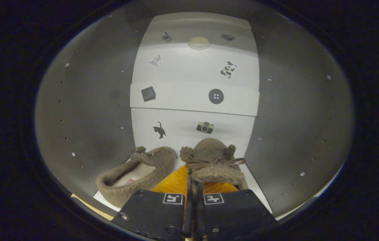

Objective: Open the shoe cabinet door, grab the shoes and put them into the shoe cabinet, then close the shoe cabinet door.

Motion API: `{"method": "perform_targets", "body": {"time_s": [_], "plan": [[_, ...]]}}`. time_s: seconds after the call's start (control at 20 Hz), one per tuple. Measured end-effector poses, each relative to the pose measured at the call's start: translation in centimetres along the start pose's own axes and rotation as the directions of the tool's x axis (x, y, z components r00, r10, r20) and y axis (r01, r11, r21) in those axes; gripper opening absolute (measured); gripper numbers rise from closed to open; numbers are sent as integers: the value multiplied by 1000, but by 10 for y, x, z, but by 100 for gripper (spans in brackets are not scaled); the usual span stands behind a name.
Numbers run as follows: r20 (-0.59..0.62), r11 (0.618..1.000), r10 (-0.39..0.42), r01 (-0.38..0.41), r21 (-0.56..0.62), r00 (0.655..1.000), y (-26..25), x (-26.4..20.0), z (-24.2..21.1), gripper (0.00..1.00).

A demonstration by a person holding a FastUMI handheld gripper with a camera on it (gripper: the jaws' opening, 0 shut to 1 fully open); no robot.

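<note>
Hand-held gripper (194, 197) is inside the open white shoe cabinet (85, 110), fingers pinching the heel rim of a brown fuzzy slipper with a lace bow (213, 160), long axis pointing straight ahead toward the back panel. Second matching brown slipper (136, 175) sits on the cabinet floor just left, angled.
</note>
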State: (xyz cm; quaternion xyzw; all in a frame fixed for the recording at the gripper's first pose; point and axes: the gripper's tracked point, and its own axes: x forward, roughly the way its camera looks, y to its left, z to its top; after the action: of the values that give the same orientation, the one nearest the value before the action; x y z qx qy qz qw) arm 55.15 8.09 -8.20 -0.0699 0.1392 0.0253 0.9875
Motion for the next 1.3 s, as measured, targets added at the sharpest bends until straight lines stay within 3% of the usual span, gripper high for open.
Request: {"method": "perform_targets", "body": {"time_s": [0.1,0.3,0.35,0.55,0.8,1.0,1.15,1.3], "plan": [[-20,1000,7,-7,-3,1000,3,13,-5,12],[-84,1000,-18,16,-22,996,-2,23,-24,52],[-72,1000,-16,14,-21,997,-2,22,-23,52],[-75,1000,17,-16,10,997,5,9,-22,86],[-83,996,76,-72,44,994,21,-13,-22,86],[-42,999,50,-50,11,998,20,-45,-13,86],[-13,998,55,-55,-42,998,28,-83,-7,86],[28,997,72,-72,15,997,42,-133,0,86]]}}
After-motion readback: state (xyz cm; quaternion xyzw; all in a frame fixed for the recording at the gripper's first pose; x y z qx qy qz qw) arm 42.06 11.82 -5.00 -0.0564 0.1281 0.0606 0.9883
